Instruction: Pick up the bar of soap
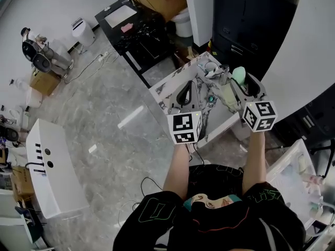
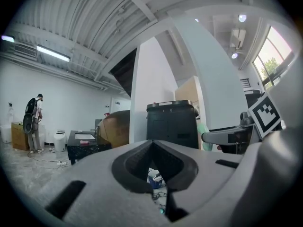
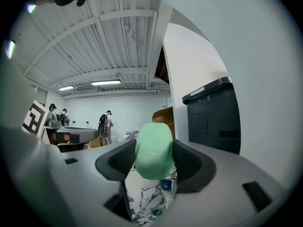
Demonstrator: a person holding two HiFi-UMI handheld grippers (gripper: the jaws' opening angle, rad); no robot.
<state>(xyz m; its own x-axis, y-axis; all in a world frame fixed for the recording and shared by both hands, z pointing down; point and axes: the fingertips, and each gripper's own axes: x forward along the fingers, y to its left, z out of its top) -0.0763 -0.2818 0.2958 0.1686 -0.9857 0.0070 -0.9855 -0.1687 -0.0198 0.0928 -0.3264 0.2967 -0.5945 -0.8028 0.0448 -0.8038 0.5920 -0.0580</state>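
— Where's the pale green rounded bar of soap (image 3: 154, 148)?
— Clamped between the right gripper's (image 3: 152, 157) jaws, up over the white marble-patterned table (image 1: 166, 94).
— And the left gripper (image 2: 158, 171)?
— Jaws pressed together, nothing between them. Beyond stands a tall black cabinet (image 2: 171, 124).

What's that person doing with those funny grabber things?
A person holds a gripper in each hand. The right gripper has its jaws closed on a green bar of soap, held up above the marble table. The left gripper is shut with nothing in it, beside the other one.
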